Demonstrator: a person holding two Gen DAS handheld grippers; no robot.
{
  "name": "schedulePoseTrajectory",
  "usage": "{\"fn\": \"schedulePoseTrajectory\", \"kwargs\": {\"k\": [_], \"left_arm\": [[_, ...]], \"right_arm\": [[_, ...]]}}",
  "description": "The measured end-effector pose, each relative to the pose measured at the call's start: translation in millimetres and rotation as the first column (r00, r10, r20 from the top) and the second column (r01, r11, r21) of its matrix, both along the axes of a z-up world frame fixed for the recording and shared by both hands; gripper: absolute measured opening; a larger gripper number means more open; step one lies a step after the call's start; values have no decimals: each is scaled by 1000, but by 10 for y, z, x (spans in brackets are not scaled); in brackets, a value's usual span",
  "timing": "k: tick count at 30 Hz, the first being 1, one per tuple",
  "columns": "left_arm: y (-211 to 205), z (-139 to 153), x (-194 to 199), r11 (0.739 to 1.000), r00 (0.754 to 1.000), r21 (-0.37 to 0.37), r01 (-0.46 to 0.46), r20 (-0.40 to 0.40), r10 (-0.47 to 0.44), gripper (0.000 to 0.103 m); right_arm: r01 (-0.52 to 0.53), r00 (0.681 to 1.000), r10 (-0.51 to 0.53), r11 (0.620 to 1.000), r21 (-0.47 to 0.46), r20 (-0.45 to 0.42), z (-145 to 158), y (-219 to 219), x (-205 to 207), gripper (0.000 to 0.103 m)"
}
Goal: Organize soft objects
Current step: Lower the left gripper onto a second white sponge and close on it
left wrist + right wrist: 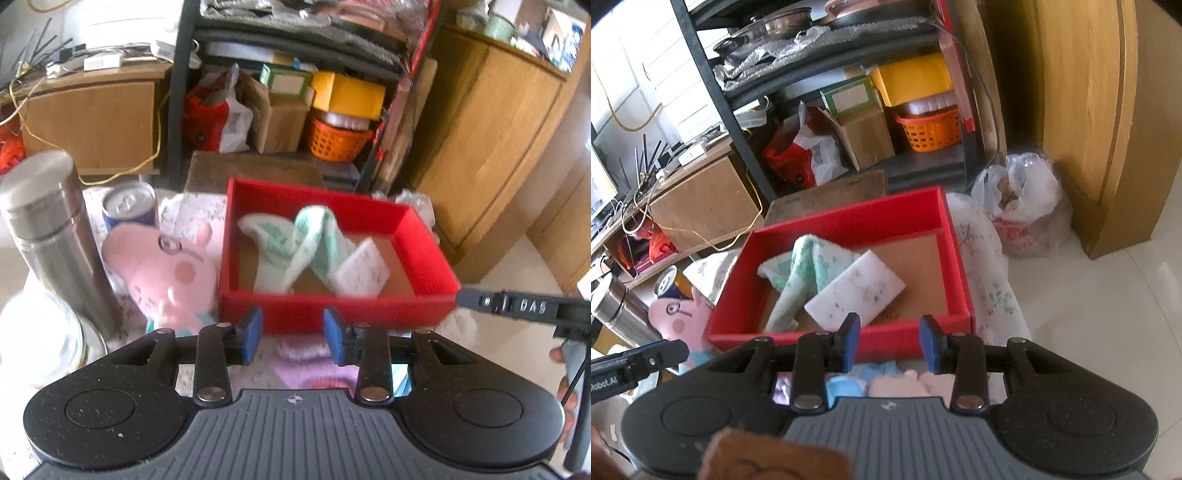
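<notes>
Red box [332, 310] mid-table, already holding green-white cloth [306, 243] + white sponge [360, 273]; pink pig plush [162, 269] outside, touching box's left wall, beside steel flask [55, 236] and can [127, 205]. Left gripper [293, 334] jaws part open, empty, hovering over pink soft item [310, 363] near box's front wall; right gripper [891, 341] jaws apart in view, nothing gripped, small plush [901, 382] below. Step prob. next pickup: needs descent, centring on item, closing, then lift over wall into box.

Matt red cardboard box [332, 310], terry cloth towel [306, 240], brushed-metal flask [51, 236], plush pig [162, 269]
</notes>
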State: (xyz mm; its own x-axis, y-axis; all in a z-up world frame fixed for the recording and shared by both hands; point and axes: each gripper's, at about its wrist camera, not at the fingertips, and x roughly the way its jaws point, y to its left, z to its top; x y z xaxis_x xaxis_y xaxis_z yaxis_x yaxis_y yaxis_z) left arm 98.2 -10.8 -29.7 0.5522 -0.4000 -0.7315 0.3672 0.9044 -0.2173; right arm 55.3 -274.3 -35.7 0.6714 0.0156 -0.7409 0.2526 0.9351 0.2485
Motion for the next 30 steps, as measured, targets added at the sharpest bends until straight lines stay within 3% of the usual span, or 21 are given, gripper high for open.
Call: {"fn": "schedulePoseTrajectory", "kwargs": {"k": [6, 13, 22, 27, 30], "left_arm": [[8, -224, -143, 997, 998, 64, 51, -45, -48, 39], [-17, -417, -233, 976, 992, 177, 126, -40, -121, 61], [-60, -571, -308, 941, 975, 255, 223, -72, -211, 67], [-92, -732, -379, 909, 964, 321, 264, -94, -247, 68], [-105, -789, -377, 905, 962, 326, 272, -118, -246, 60]], "right_arm": [[-3, 1000, 4, 1000, 13, -18, -39, 12, -147, 10], [-8, 999, 9, 1000, 28, -31, -71, 34, -295, 14], [-29, 998, 31, 999, 40, -51, -123, 90, -374, 14], [-36, 996, 39, 999, 41, -80, -195, 97, -461, 16], [-37, 994, 41, 999, 37, -103, -259, 72, -517, 18]]}}
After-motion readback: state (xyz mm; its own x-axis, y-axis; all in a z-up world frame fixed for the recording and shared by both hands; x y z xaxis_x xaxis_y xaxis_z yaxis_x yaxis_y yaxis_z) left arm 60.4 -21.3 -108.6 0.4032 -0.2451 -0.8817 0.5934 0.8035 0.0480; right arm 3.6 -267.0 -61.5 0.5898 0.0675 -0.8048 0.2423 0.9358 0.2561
